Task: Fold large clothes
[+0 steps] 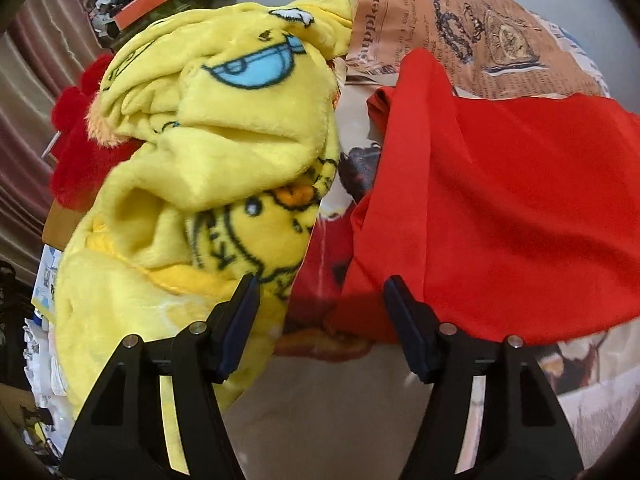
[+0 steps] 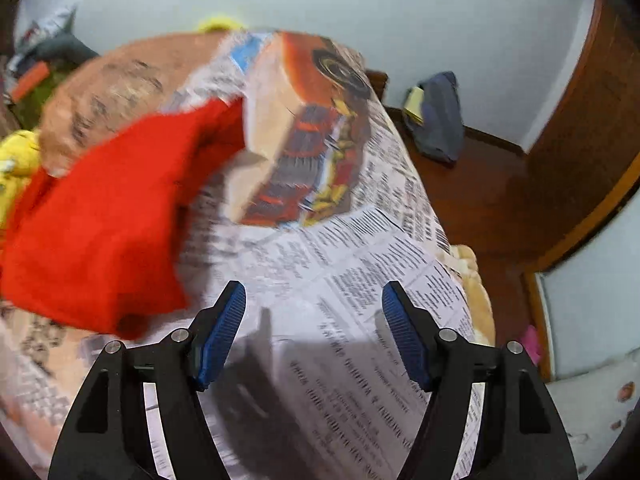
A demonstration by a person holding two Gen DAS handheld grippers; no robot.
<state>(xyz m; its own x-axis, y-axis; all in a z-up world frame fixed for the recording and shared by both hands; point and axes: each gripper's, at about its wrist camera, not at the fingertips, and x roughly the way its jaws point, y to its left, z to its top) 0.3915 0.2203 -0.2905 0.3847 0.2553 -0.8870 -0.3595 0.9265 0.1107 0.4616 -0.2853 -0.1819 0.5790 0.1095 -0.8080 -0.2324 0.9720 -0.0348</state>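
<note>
A red garment (image 1: 500, 208) lies spread on the newspaper-print bed sheet (image 1: 460, 28), at the right of the left wrist view. My left gripper (image 1: 320, 300) is open and empty, its jaws apart just before the garment's near left corner. In the right wrist view the red garment (image 2: 96, 216) lies at the left, blurred. My right gripper (image 2: 314, 304) is open and empty above the printed sheet (image 2: 360, 280), to the right of the garment and apart from it.
A crumpled yellow cartoon fleece blanket (image 1: 192, 168) lies left of the red garment, with a red plush item (image 1: 76, 152) behind it. A dark bag (image 2: 436, 120) lies on the brown wooden floor (image 2: 480, 200) beyond the bed's right edge. Clutter stands at the far left.
</note>
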